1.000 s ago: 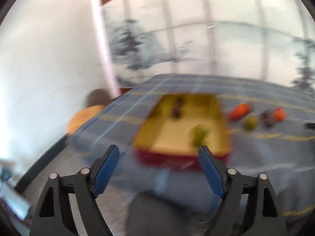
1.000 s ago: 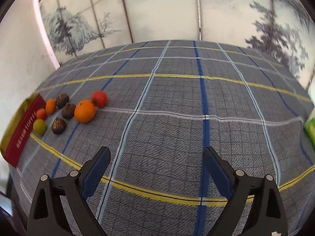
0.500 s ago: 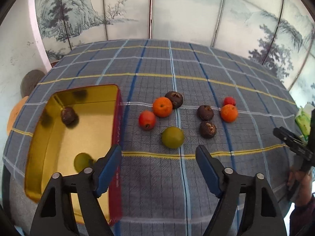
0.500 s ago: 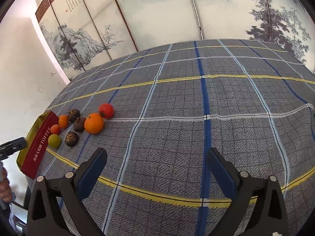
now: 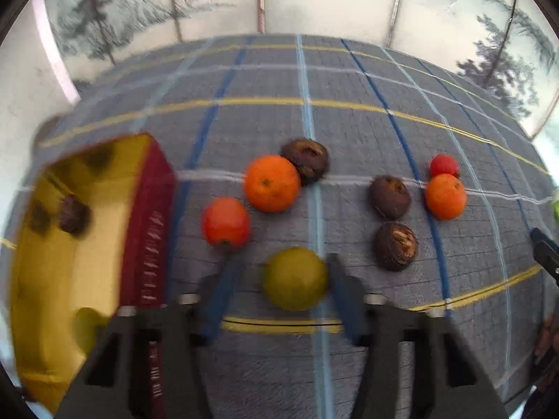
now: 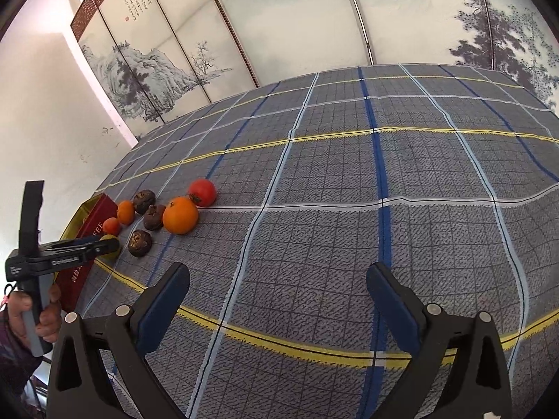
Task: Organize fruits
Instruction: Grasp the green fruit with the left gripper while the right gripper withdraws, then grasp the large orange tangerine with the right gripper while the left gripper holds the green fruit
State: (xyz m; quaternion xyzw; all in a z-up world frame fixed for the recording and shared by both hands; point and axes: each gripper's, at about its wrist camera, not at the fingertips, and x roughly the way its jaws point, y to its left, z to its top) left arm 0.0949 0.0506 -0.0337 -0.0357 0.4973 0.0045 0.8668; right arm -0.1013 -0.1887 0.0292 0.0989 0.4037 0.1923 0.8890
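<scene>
In the left wrist view my left gripper (image 5: 279, 272) is open, its jaws on either side of a green fruit (image 5: 295, 278) on the checked cloth, not closed on it. Beyond lie a red fruit (image 5: 225, 222), an orange (image 5: 272, 183), three dark brown fruits (image 5: 390, 197), a second orange (image 5: 445, 196) and a small red fruit (image 5: 443, 165). A red tin with gold inside (image 5: 146, 223) at the left holds a brown fruit (image 5: 72, 213) and a green one (image 5: 87, 324). My right gripper (image 6: 277, 284) is open and empty over bare cloth, far right of the fruit cluster (image 6: 180, 214).
The right wrist view shows the left gripper (image 6: 63, 251) held by a hand at the table's left edge beside the tin (image 6: 94, 223). A painted folding screen (image 6: 279, 17) stands behind the table. The cloth's near edge falls off close to both grippers.
My left gripper swung from the tin over to the fruits and came down around the green fruit. My right gripper stayed open, drifting slightly over the cloth.
</scene>
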